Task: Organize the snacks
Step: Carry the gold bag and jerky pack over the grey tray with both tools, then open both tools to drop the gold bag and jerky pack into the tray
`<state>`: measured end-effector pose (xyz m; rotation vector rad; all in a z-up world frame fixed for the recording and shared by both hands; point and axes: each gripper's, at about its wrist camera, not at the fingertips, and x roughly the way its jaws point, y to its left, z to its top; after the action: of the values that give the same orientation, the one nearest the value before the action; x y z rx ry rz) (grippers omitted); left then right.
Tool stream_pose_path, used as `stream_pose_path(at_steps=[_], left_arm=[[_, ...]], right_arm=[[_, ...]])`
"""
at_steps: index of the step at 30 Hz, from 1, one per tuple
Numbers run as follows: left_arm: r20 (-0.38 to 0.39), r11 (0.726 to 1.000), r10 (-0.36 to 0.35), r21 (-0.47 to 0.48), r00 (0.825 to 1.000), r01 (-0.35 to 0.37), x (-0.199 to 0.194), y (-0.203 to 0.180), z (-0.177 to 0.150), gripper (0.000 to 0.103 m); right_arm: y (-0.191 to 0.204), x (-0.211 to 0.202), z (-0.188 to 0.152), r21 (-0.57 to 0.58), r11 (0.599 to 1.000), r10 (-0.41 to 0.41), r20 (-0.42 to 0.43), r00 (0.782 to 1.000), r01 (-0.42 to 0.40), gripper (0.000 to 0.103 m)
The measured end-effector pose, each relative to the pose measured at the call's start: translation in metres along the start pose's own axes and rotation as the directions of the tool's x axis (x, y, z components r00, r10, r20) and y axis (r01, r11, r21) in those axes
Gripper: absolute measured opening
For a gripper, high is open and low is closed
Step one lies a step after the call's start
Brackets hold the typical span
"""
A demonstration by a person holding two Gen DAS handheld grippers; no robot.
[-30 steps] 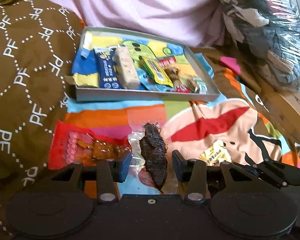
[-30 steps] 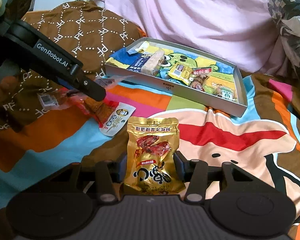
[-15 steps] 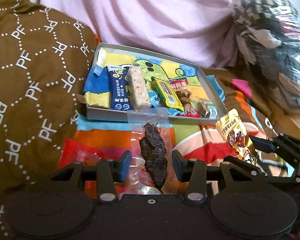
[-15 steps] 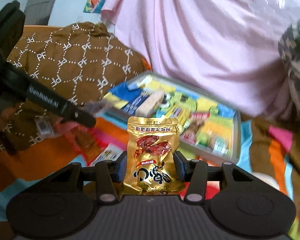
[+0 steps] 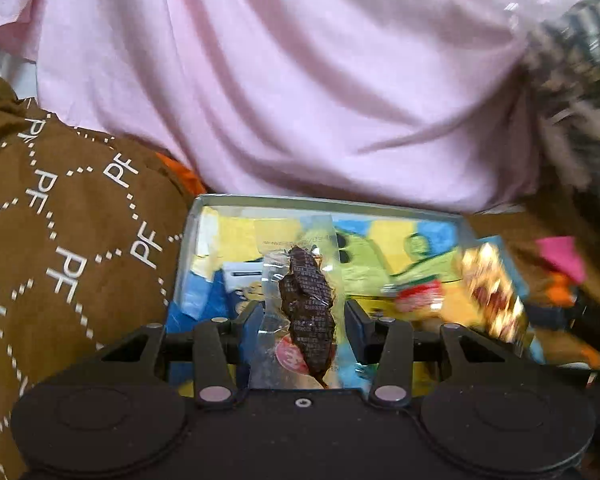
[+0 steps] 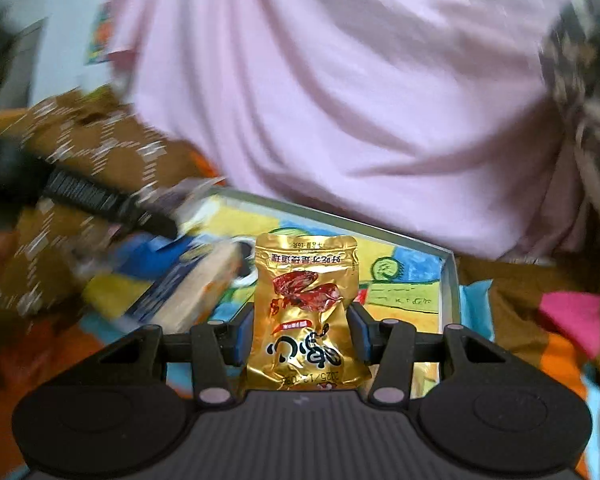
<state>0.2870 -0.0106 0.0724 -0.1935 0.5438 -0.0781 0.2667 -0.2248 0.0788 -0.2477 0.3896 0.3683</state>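
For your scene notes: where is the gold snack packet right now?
In the right wrist view, the gold packet sits centre, clamped in the right gripper, raised before the grey tray.

Snacks in the grey tray (image 5: 260, 199) were smeared beyond telling; the gold packet (image 5: 494, 292) blurred at right; the left gripper's arm (image 6: 80, 196) streaked, cut by the edge.

Clear pouch (image 5: 300, 300) of dark jerky and gold packet (image 6: 306, 312), each upright, above grey tray (image 5: 324, 202) of blurred mixed snacks (image 6: 188, 280).
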Motion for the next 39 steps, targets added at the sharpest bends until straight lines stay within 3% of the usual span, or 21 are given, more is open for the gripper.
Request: stream_pose_path(at_steps=[4, 9, 21, 26, 27, 29, 31, 35, 39], left_arm=[[-0.057, 1.0, 0.018, 0.024, 0.998, -0.017, 0.023, 0.002, 0.003, 0.046], [-0.087, 0.998, 0.052, 0.038, 0.995, -0.049, 0.038, 0.012, -0.002, 0.046], [-0.128, 0.997, 0.073, 0.008, 0.989, -0.073, 0.052, 0.022, -0.004, 0.047], [-0.191, 0.997, 0.08, 0.003, 0.978, -0.081, 0.059, 0.024, -0.003, 0.048], [-0.196, 0.996, 0.082, -0.001, 0.977, -0.084, 0.059, 0.025, -0.003, 0.052], [-0.198, 0.996, 0.084, -0.007, 0.977, -0.087, 0.057, 0.026, -0.002, 0.062], [-0.189, 0.994, 0.099, -0.017, 0.977, -0.104, 0.053, 0.027, -0.001, 0.074], [-0.17, 0.994, 0.096, -0.04, 0.981, -0.104, 0.039, 0.03, 0.001, 0.079], [-0.105, 0.993, 0.094, -0.062, 0.99, -0.101, 0.014, 0.033, 0.001, 0.097]], right_arm=[[-0.009, 0.038, 0.016, 0.094, 0.996, 0.015, -0.032, 0.999, -0.012, 0.053], [0.001, 0.071, 0.012, 0.105, 0.993, 0.055, -0.094, 0.994, -0.045, 0.053], [0.014, 0.08, 0.005, 0.104, 0.993, 0.061, -0.142, 0.988, -0.047, 0.053], [0.019, 0.08, 0.004, 0.075, 0.996, 0.051, -0.132, 0.99, -0.041, 0.056], [0.021, 0.078, 0.003, 0.06, 0.998, 0.041, -0.12, 0.992, -0.034, 0.059], [0.024, 0.072, 0.001, 0.02, 1.0, 0.026, -0.089, 0.996, -0.025, 0.08], [0.026, 0.067, 0.0, -0.004, 1.0, 0.006, -0.062, 0.998, -0.006, 0.083], [0.021, 0.053, -0.002, 0.018, 1.0, -0.012, -0.029, 1.0, 0.012, 0.087], [0.015, 0.028, -0.01, 0.064, 0.997, -0.039, 0.039, 0.998, 0.036, 0.094]])
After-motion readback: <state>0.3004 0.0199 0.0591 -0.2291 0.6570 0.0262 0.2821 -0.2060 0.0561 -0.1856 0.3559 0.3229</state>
